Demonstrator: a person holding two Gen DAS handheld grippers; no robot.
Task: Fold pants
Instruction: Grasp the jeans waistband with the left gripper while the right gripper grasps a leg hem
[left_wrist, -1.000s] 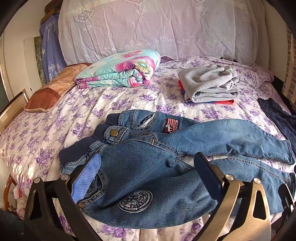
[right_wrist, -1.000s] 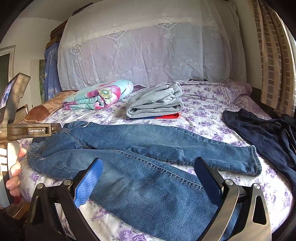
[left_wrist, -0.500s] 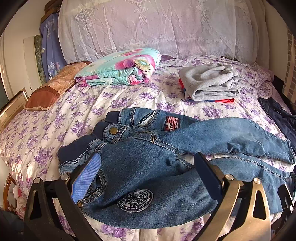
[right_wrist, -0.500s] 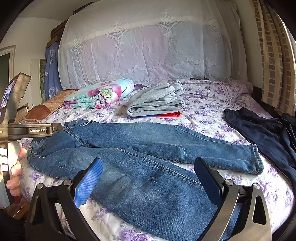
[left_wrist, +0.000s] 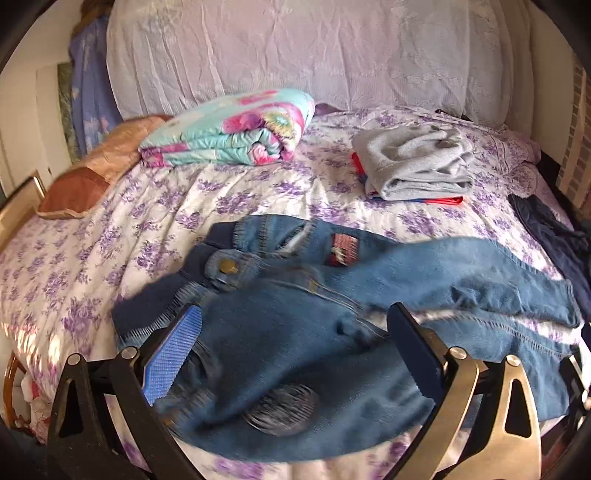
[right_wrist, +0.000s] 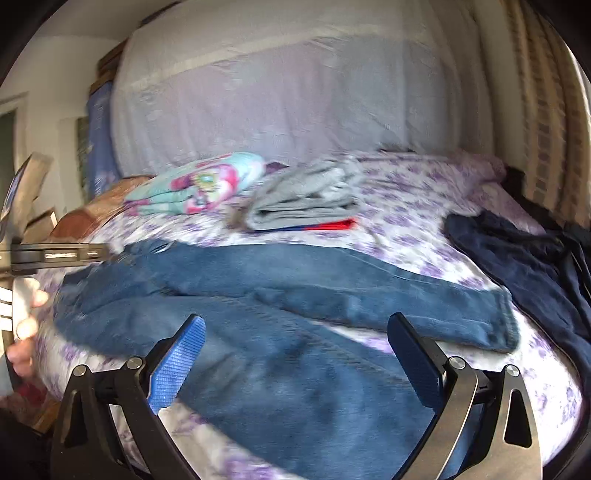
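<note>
Both cameras have shifted since half a second ago: frames now motion-blurred, jeans (left_wrist: 295, 332) sit closer under the left gripper (left_wrist: 295, 350), and in the right wrist view the bed scene has dropped lower and tilted. Jeans lie flat on the floral bedspread (left_wrist: 155, 221), waistband to the left with brass button (left_wrist: 224, 264) up, two legs running right, far leg ending at a hem (right_wrist: 502, 321) near the dark navy garment (right_wrist: 524, 258). Left gripper wide open, nothing held, blue pads hovering over the waist and round patch (left_wrist: 282, 408). Right gripper (right_wrist: 295, 354) also wide open, empty, over the near leg. Person's hand (right_wrist: 26, 332) on the other gripper's handle at the left edge of the right wrist view. Behind: folded floral quilt (left_wrist: 229, 129), folded grey garment (left_wrist: 417, 162) on something red, brown pillow (left_wrist: 92, 173), white lace cover (left_wrist: 295, 55) at the head.
</note>
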